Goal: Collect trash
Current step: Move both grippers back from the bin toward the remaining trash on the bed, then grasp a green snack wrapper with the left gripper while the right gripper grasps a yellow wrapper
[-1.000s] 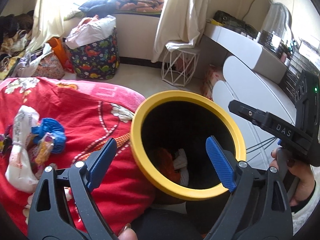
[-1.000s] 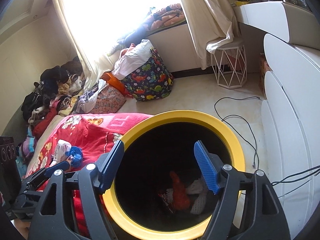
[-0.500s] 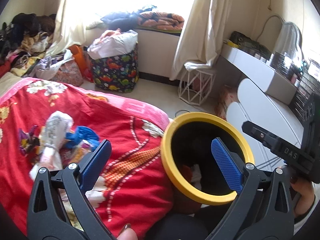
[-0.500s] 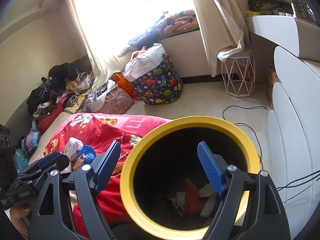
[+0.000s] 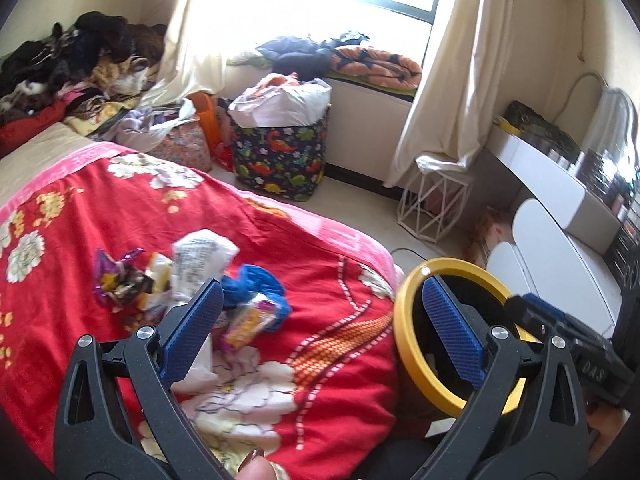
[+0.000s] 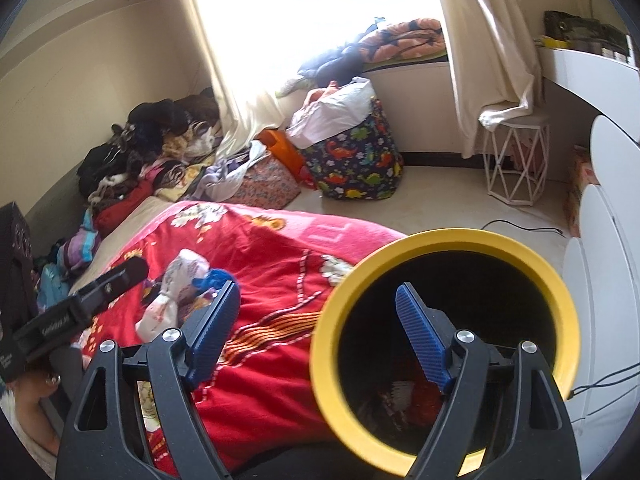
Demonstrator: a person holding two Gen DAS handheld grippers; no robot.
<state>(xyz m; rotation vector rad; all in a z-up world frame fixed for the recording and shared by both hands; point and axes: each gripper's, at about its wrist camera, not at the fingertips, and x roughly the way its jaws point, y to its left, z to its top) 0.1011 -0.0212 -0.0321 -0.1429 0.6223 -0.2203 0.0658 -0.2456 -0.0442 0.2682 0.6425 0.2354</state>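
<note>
The left tool (image 5: 320, 320) is spread wide and holds nothing, above a fuzzy red blanket (image 5: 100, 232) with flowers on the bed. Under it lies a heap of trash: a crinkly white wrapper (image 5: 204, 252) with tiny print too small to read, a shiny purple wrapper (image 5: 116, 280), and a soft blue scrunched thing (image 5: 252, 288). The right tool (image 6: 316, 320) is wide apart and empty too, by the round bin with a smooth yellow rim (image 6: 452, 240). Inside the bin sits something red, maybe paper.

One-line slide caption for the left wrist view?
Open left gripper above trash pile on red blanket, beside yellow-rimmed bin.
</note>
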